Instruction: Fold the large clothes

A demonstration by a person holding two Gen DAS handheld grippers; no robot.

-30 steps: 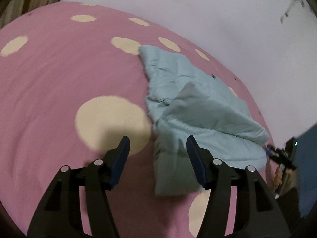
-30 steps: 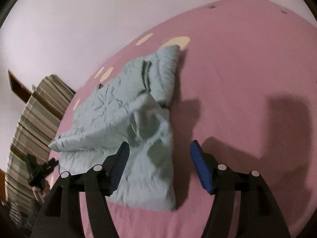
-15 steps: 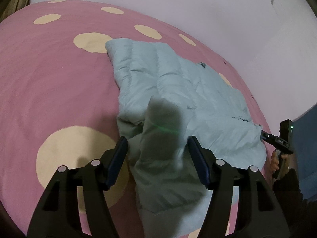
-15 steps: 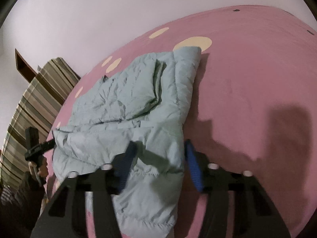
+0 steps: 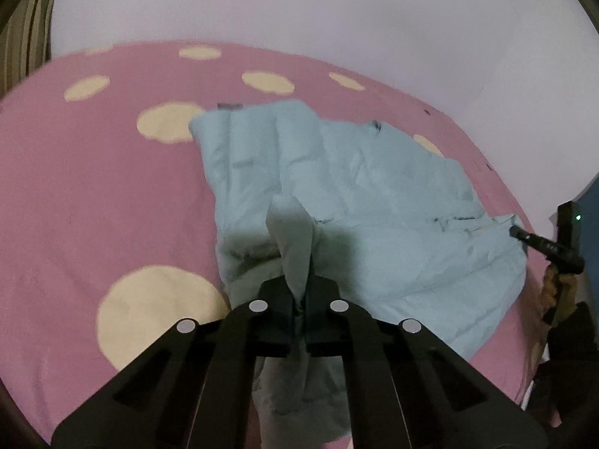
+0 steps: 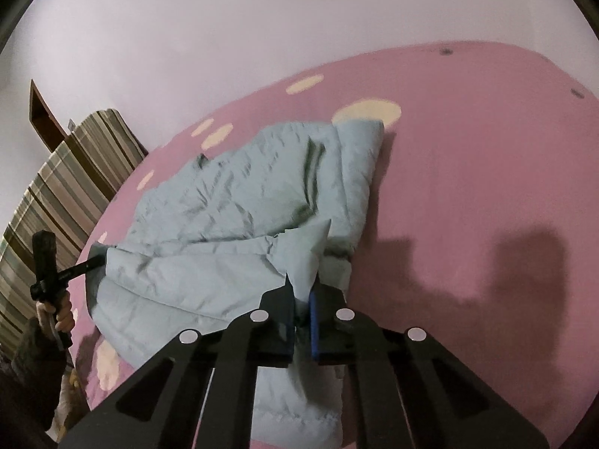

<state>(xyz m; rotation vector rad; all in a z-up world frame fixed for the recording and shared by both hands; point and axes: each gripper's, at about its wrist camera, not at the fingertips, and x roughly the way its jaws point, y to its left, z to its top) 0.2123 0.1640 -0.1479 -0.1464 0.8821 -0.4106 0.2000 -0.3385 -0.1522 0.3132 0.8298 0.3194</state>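
Both claws clamped on the pale blue jacket!

The left claw point(image 5: 298, 301) pinches a fold of the quilted jacket point(image 5: 359, 187) near its nearer edge; the right claw point(image 6: 301, 305) pinches another fold likewise. The jacket lies spread mid-bed on the pink spotted bedspread point(image 5: 86, 194), striped curtain point(image 6: 63, 187) beyond the bed's left edge.

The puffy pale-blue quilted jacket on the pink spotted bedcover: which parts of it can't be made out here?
- Left wrist view: the pale-blue quilted jacket's near hem, hidden under the left claw.
- Right wrist view: its near edge, behind the right claw.
- Both views: its underside, against the pink spotted bedcover; the far collar is blurred.
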